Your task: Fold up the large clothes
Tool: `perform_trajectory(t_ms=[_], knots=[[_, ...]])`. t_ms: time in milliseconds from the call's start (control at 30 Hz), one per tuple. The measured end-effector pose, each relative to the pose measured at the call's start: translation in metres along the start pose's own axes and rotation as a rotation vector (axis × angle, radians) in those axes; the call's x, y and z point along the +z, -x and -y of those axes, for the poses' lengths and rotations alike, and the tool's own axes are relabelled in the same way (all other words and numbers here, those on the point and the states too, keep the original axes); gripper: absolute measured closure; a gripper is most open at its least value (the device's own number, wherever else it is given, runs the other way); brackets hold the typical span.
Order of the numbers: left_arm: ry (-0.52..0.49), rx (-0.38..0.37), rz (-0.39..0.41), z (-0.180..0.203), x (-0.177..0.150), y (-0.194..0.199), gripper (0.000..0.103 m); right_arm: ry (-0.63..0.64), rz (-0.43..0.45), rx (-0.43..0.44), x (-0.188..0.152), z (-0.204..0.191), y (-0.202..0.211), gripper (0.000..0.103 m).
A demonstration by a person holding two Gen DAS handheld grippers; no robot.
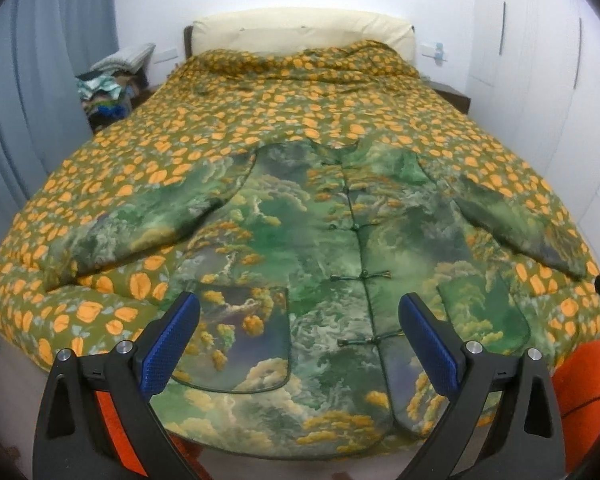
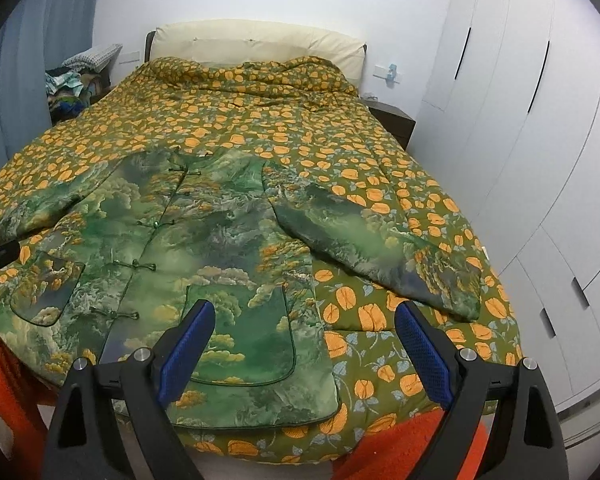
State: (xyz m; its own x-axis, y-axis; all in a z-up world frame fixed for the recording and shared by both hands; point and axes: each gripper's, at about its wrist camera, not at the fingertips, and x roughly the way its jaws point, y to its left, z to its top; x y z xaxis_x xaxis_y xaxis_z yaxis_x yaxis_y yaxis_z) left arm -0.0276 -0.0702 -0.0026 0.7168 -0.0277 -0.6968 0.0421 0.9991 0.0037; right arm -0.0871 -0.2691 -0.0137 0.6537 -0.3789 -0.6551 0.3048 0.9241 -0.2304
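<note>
Orange-flowered quilt [image 1: 260,120] covers the bed; the green jacket [image 1: 320,240] lies flat across frame centre, sleeves spread. Your left gripper [image 1: 300,340] and right gripper [image 2: 304,344] hover apart, empty. Pinch too deep and you risk lifting quilt with jacket.

Both grippers hang above the near edge of the jacket [image 1: 320,240], tilted downward. The left gripper [image 1: 300,344] gapes wide with nothing between its pads, and so does the right gripper [image 2: 306,350].
</note>
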Motion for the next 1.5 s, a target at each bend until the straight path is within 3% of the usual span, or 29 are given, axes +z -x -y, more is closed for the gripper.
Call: perform_trajectory(t_ms=[567, 1500], knots=[[-0.001, -0.002, -0.061, -0.001, -0.006, -0.008, 0.002, 0.04, -0.047, -0.03, -0.003, -0.006, -0.012, 0.013], [-0.033, 0.008, -0.091, 0.006, -0.01, -0.013, 0.002, 0.045, -0.083, -0.046, -0.011, -0.004, -0.021, 0.013]])
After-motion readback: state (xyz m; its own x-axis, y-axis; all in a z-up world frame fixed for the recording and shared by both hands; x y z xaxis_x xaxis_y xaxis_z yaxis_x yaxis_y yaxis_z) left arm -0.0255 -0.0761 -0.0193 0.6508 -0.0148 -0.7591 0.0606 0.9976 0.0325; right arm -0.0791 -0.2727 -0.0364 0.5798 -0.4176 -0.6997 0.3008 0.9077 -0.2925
